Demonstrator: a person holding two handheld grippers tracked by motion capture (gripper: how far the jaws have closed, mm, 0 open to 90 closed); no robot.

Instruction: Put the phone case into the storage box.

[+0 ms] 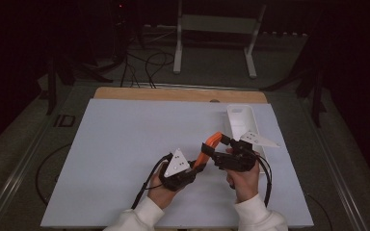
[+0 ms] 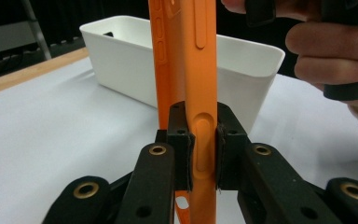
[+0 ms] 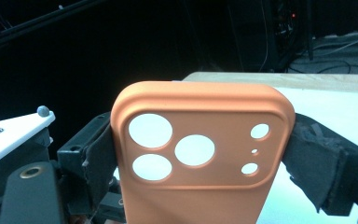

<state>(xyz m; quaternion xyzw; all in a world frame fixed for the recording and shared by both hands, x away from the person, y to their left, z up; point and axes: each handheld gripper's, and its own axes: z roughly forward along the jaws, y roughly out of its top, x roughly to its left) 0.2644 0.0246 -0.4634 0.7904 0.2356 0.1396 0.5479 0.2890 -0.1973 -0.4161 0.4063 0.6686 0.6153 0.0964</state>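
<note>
Here the left gripper (image 2: 200, 154) pinches the orange case (image 2: 186, 70) edgewise at lower centre, while the right gripper (image 3: 200, 154) spans its width, pads touching. If either grip loosens, the soft case could twist free beside the bin (image 1: 241, 120).

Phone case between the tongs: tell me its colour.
Orange, all over; the phone case shows best in the right gripper view.

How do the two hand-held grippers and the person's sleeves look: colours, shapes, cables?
Both the left gripper and the right gripper are black, with brass-coloured rivets on the jaw links. Each carries a pale grey three-cornered plate on top and trails a black cable. The person's sleeves are white.
</note>
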